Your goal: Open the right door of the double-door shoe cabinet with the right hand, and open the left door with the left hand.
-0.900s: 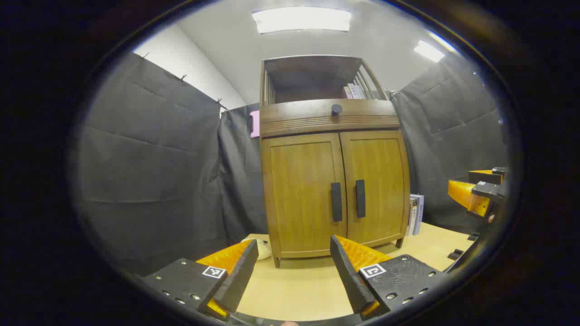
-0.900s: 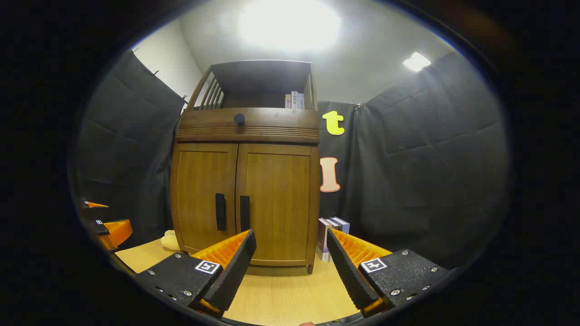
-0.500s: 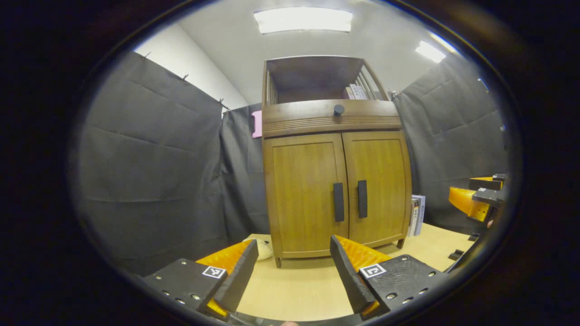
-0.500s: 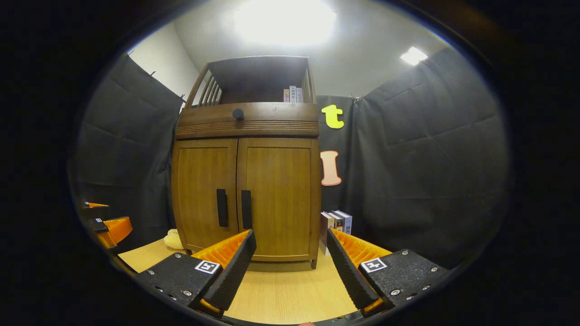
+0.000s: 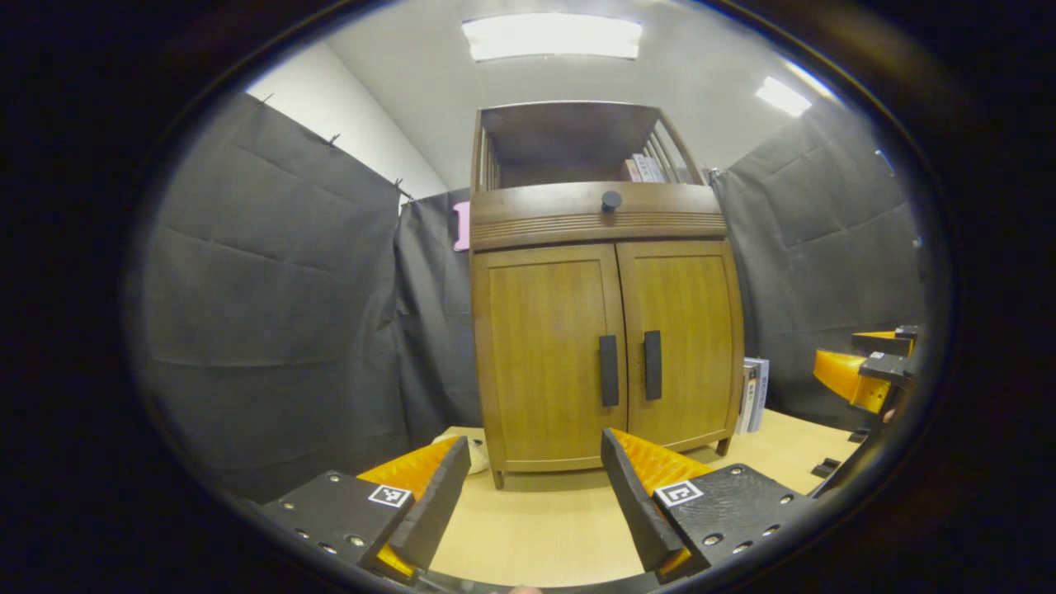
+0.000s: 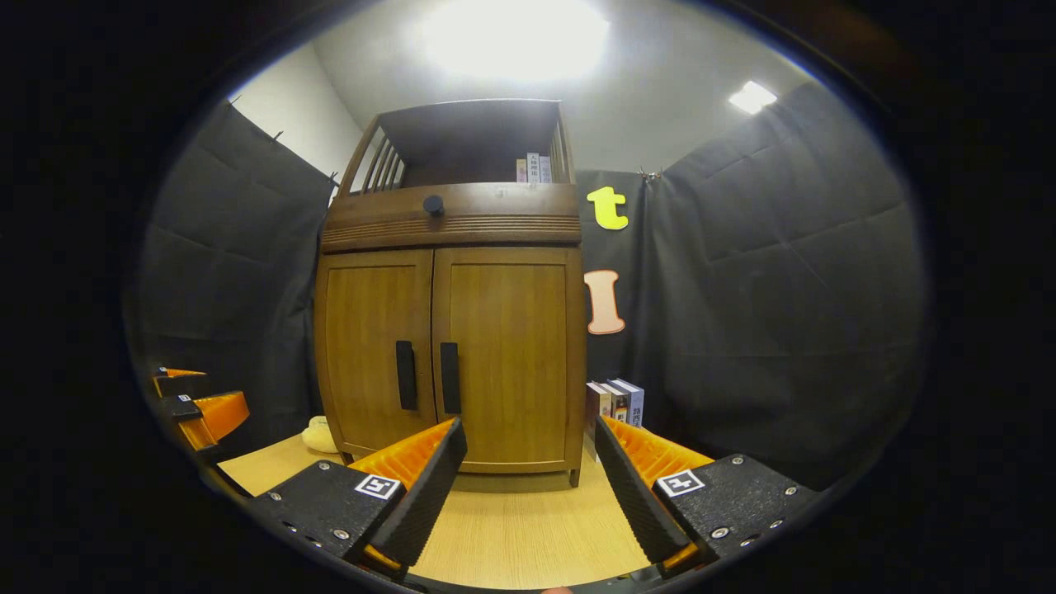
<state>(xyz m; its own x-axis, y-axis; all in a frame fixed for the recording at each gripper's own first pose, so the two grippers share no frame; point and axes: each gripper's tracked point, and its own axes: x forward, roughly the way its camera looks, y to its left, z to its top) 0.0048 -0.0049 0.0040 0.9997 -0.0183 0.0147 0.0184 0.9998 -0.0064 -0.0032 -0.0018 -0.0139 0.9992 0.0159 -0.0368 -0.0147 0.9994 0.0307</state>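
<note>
Since the earlier frame you raised the right gripper [image 6: 528,478] slightly — the shoe cabinet [image 6: 450,330] sat lower in its view. Both it and the left gripper [image 5: 528,487] gaped empty, well short of the closed doors' handles [image 6: 450,378].

The right gripper [image 6: 528,470], jaws spread, faces the shoe cabinet [image 6: 450,330] with both doors closed.

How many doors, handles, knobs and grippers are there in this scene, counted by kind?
Doors: 2, left door and right door.
Bar handles: 2, and.
Round knob: 1.
Grippers: 2, left gripper and right gripper.
Total: 7.
</note>
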